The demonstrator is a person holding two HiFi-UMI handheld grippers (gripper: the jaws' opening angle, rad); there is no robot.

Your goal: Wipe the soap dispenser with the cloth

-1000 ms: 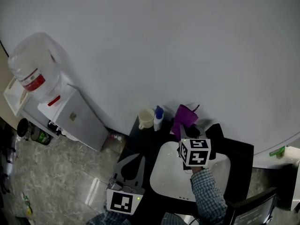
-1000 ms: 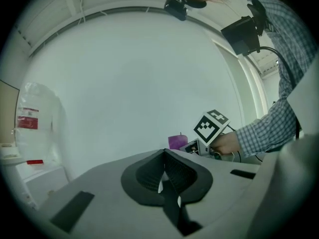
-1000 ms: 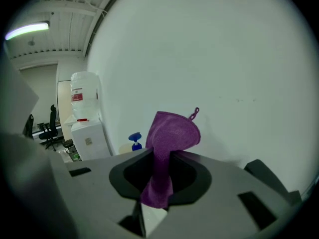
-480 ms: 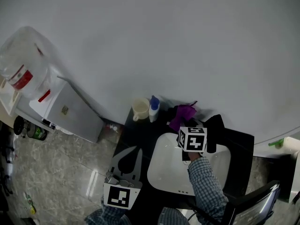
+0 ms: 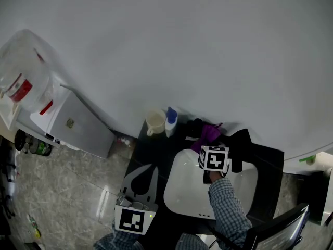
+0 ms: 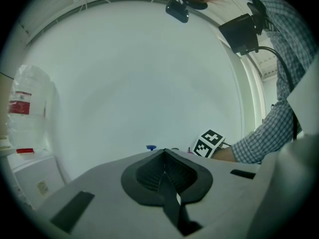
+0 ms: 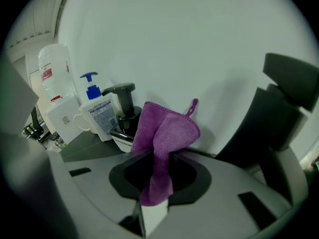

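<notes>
Flanking the soap dispenser [image 7: 125, 119] are cloth [image 7: 164, 138], bottle [image 7: 96, 111] and mug [image 5: 155, 122].

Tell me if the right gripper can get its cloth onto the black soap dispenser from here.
Probably yes. The right gripper has its jaws shut on the purple cloth, and the black soap dispenser stands just ahead, slightly to the left, with nothing visible between cloth and dispenser.

Soft, finely napped purple cloth [image 7: 167, 133], pinched in the matt grey plastic of the right gripper [image 7: 155, 156]. Shows glossy black plastic on the soap dispenser [image 7: 124, 108] at the matt black countertop's [image 5: 156, 150] back edge, smooth white gloss on the sink [image 5: 187, 191].
</notes>
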